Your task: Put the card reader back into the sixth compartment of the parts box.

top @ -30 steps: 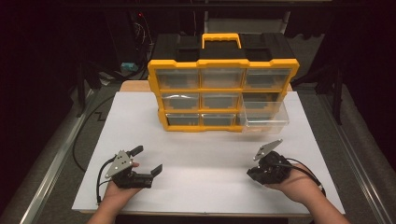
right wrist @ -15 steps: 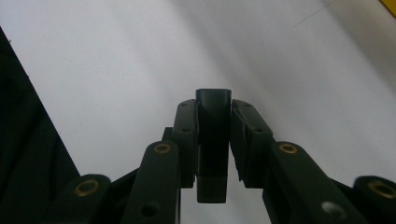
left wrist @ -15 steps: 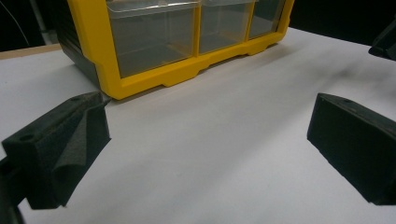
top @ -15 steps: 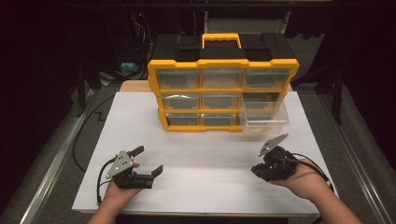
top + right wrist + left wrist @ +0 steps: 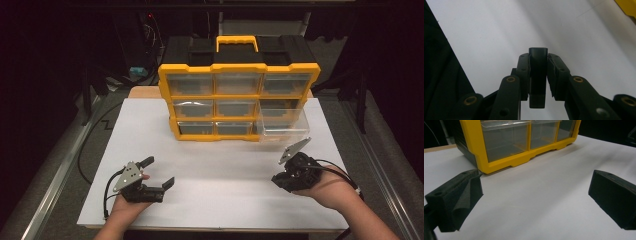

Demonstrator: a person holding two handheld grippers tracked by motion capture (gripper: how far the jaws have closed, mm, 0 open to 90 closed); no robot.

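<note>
A yellow drawer organizer (image 5: 239, 70) with clear drawers stands at the back of the white table (image 5: 220, 165). Its bottom right drawer (image 5: 283, 128) is pulled out. My left gripper (image 5: 158, 172) rests near the front left of the table, open and with nothing between its fingers (image 5: 459, 197); its view looks toward the organizer's lower drawers (image 5: 506, 141). My right gripper (image 5: 280, 180) sits at the front right, in front of the open drawer. In the right gripper view its jaws are shut on a small black block (image 5: 538, 75) over the bare table.
The organizer has a yellow handle (image 5: 237, 42) and a black top. Metal rails (image 5: 60, 175) run along both sides of the table. A black cable (image 5: 95, 135) trails off the left edge. Dark surroundings lie beyond.
My right gripper has shifted slightly to the right and turned a little. The left gripper has stayed where it was.
</note>
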